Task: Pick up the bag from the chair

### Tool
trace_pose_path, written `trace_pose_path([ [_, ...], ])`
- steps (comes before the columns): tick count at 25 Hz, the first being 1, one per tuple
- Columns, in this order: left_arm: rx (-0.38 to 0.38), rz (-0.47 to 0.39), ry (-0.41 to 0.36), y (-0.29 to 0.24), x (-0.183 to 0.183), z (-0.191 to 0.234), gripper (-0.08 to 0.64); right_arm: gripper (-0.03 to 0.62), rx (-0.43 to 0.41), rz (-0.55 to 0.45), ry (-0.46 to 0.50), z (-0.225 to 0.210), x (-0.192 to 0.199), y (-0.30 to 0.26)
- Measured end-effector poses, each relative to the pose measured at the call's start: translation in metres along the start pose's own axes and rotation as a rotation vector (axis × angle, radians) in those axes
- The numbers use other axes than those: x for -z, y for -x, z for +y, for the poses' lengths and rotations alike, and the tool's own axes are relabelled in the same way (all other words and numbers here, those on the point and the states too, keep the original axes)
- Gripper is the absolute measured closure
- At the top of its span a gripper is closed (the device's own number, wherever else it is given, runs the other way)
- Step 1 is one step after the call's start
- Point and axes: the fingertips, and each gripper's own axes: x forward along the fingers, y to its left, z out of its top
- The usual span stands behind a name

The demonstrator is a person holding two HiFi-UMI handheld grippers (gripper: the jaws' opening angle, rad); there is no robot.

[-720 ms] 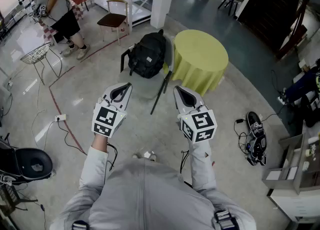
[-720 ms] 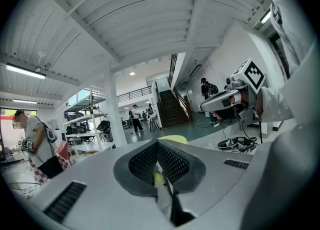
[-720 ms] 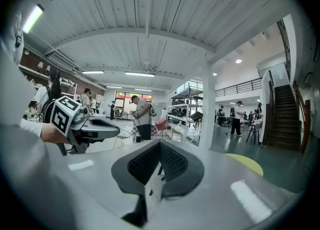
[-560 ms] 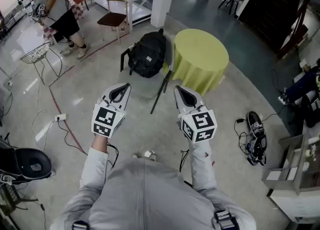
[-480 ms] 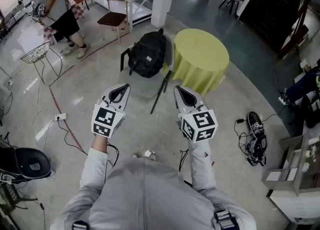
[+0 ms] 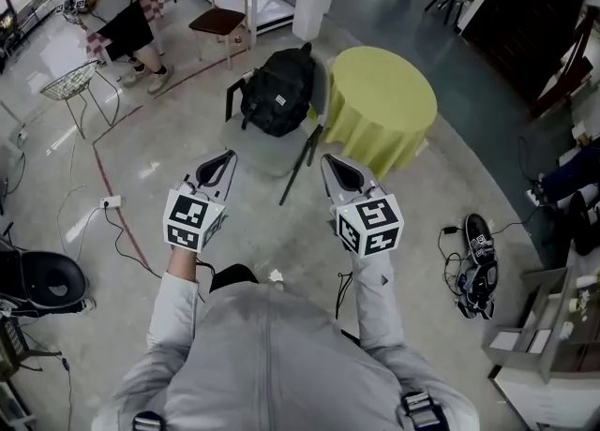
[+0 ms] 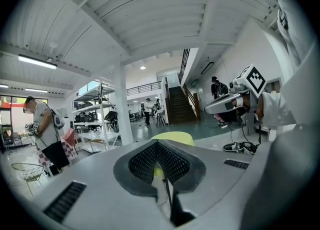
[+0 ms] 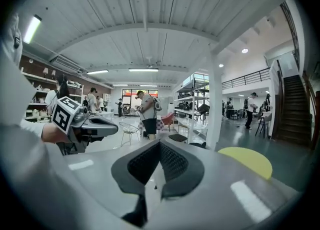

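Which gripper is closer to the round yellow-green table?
Right. The right gripper hovers just off the near edge of the round yellow-green table. The left gripper is farther away, on the other side of the grey chair holding the black backpack.

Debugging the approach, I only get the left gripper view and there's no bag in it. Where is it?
Observer: Head view shows the black bag on the chair, just left of the yellow table.
Operator: Is either tool touching it?
Observer: No. The left tool and right tool are both clear of the bag, on the person's side of it.
Operator: Is the right tool open?
Observer: Shut, with nothing between its jaws in the right gripper view.
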Motion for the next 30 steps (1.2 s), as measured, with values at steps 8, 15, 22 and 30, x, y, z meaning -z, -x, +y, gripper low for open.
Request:
trace_pose_path([
  [8, -0.012, 0.01, 0.004, -0.03, -0.001, 0.008, 0.555, 0.583, -0.053, 0.032, -0.034, -0.023, 0.015, -0.021],
  [15, -0.006, 0.013, 0.019, -0.08, 0.009, 0.035, 0.555, 0.583, -0.067, 0.04, -0.048, -0.055, 0.018, -0.063],
  [22, -0.028, 0.011, 0.037, -0.149, 0.014, 0.107, 0.555, 0.583, -0.076, -0.014, -0.069, -0.1, -0.005, -0.148],
  [30, -0.013, 0.028, 0.06, -0.225, 0.01, 0.187, 0.555, 0.583, -0.08, 0.004, -0.052, -0.135, -0.024, -0.249],
])
